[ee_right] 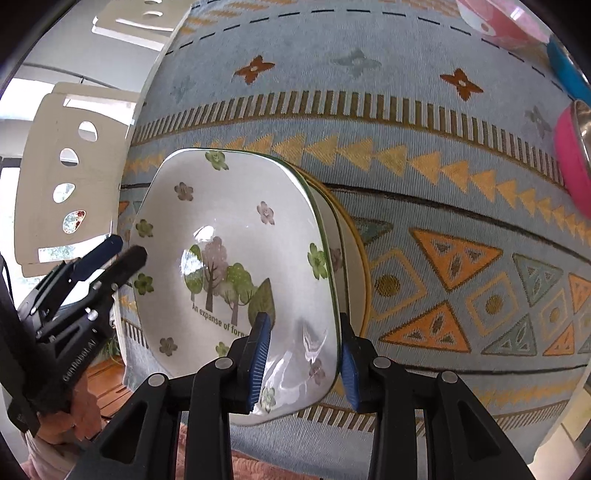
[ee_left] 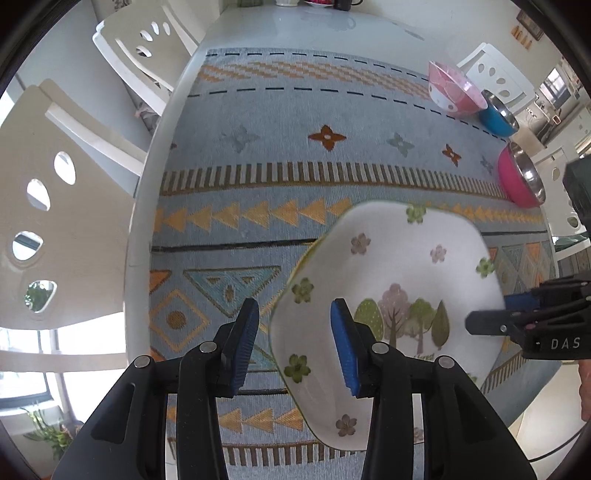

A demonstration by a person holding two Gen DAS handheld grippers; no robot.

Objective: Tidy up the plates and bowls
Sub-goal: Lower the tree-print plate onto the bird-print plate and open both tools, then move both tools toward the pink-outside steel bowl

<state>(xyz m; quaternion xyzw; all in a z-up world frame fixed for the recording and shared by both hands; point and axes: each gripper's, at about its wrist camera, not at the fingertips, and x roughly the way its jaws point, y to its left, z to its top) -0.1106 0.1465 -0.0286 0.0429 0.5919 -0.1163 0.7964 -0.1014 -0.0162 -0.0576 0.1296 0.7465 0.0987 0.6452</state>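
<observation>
A white squarish plate with painted trees and flowers (ee_left: 399,280) (ee_right: 236,258) lies on top of another plate with a yellow rim (ee_right: 360,258) on the patterned cloth. My left gripper (ee_left: 295,343) is open, its jaws astride the top plate's near left rim, one finger over the plate. My right gripper (ee_right: 304,363) is open, its jaws either side of the stack's rim. Each gripper shows in the other's view, the right one (ee_left: 491,317) and the left one (ee_right: 122,251). A pink dotted bowl (ee_left: 454,92), a blue bowl (ee_left: 498,114) and a magenta bowl (ee_left: 521,177) stand at the far right.
The blue patterned tablecloth (ee_left: 295,166) covers the white table (ee_left: 295,29). White chairs (ee_left: 66,206) stand along the left side. The bowls (ee_right: 572,158) sit near the cloth's right edge. Small items stand at the table's far end.
</observation>
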